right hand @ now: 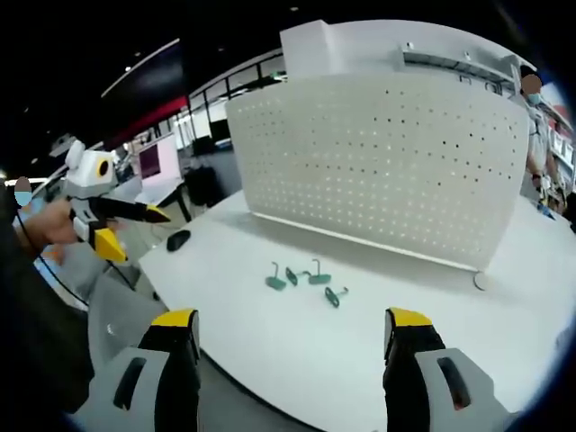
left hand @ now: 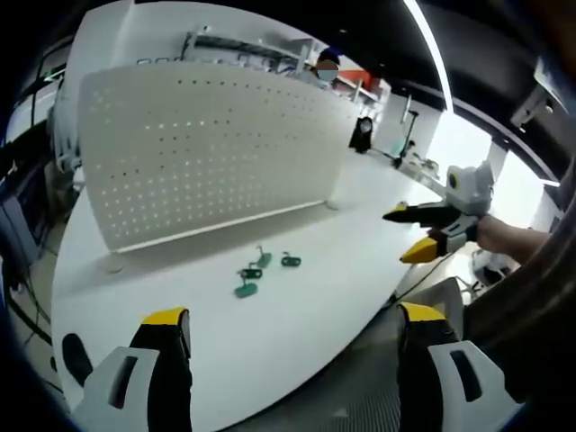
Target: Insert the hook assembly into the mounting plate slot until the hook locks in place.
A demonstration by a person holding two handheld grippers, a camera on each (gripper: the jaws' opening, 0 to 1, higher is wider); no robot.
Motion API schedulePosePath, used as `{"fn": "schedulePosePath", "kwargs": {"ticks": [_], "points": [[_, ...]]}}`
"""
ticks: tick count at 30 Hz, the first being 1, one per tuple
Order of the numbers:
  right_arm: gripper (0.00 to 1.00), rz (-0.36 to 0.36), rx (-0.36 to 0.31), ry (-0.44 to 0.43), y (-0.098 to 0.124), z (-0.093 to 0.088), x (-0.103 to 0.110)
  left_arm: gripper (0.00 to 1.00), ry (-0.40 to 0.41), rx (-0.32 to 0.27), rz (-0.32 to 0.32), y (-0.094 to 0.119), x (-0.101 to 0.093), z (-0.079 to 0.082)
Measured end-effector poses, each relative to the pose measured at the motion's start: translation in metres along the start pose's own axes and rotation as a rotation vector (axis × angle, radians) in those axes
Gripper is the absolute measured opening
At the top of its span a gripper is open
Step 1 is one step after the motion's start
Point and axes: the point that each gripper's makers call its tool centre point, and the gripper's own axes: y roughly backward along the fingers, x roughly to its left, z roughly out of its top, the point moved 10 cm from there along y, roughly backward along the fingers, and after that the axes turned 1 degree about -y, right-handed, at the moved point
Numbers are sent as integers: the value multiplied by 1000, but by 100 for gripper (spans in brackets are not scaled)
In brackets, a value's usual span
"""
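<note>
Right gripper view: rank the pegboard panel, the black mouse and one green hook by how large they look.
1. The pegboard panel, by far the largest.
2. The black mouse.
3. A green hook, looking about the mouse's size; it lies nearer the camera, so ranks 2 and 3 are unsure.

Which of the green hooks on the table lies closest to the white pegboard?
In the left gripper view, the green hook farthest right of the cluster. It lies apart from the other hooks, nearer the pegboard's base.

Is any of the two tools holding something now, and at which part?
Nothing is held. The left tool and the right tool are both open and empty; the green hooks lie untouched on the white table.
</note>
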Motion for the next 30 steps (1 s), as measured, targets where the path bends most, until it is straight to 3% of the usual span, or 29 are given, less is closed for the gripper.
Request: {"fn": "schedulePosePath", "kwargs": {"ticks": [8, 11, 21, 30], "points": [[84, 5, -33, -53, 1, 2, -3, 96, -8, -1, 2, 0, 1, -2], [85, 7, 19, -61, -1, 0, -3, 96, -4, 1, 4, 0, 2, -3], [78, 56, 83, -17, -13, -6, 1, 96, 2, 13, 2, -3, 5, -5], [72, 112, 96, 19, -36, -1, 3, 97, 5, 15, 3, -3, 8, -7]]}}
